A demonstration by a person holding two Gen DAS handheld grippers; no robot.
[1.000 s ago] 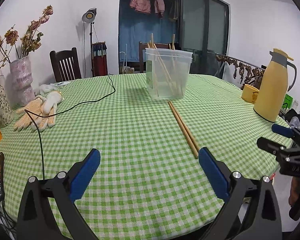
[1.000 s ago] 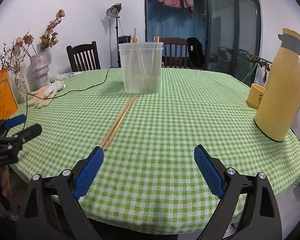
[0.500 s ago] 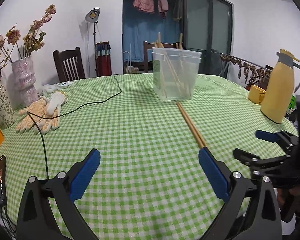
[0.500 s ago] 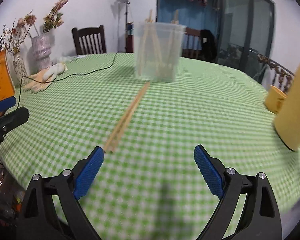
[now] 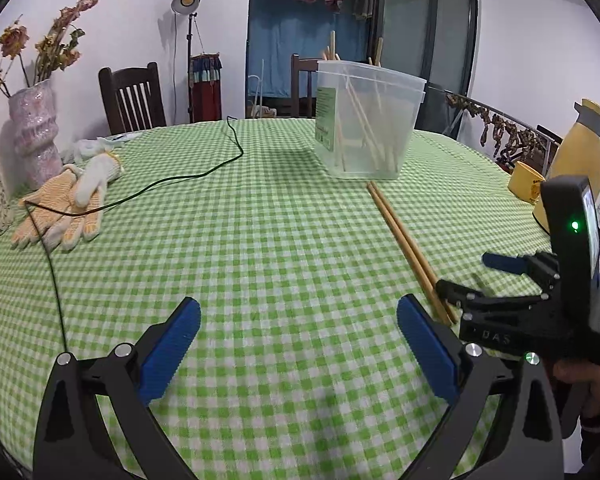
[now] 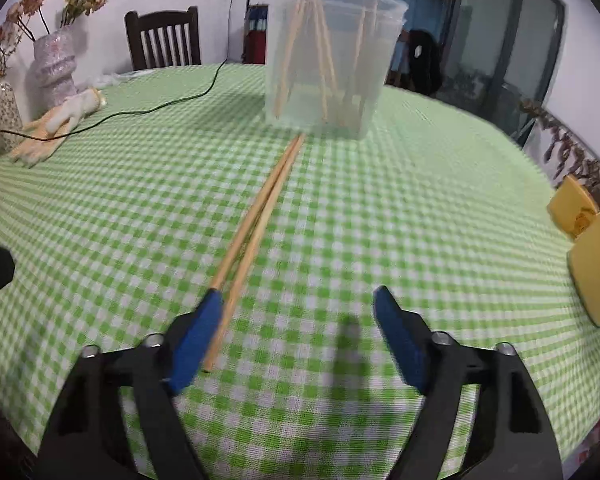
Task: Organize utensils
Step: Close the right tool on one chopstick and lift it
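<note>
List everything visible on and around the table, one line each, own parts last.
chopsticks: two loose, tan, on the cloth before the tub
tub: one, clear, holding more chopsticks
tablecloth: one, green check
gloves: pair, cream, left side
cable: one, black
vases: two, left edge
flask: one, yellow, right
cup: one, yellow
chair: dark, behind
left tool: open
right tool: closing around the chopstick ends

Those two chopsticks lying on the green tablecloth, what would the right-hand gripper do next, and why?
Probably finish closing on the chopsticks. The right gripper is closing with their near ends just inside its left finger, not yet pinched; others already stand in the clear container.
</note>
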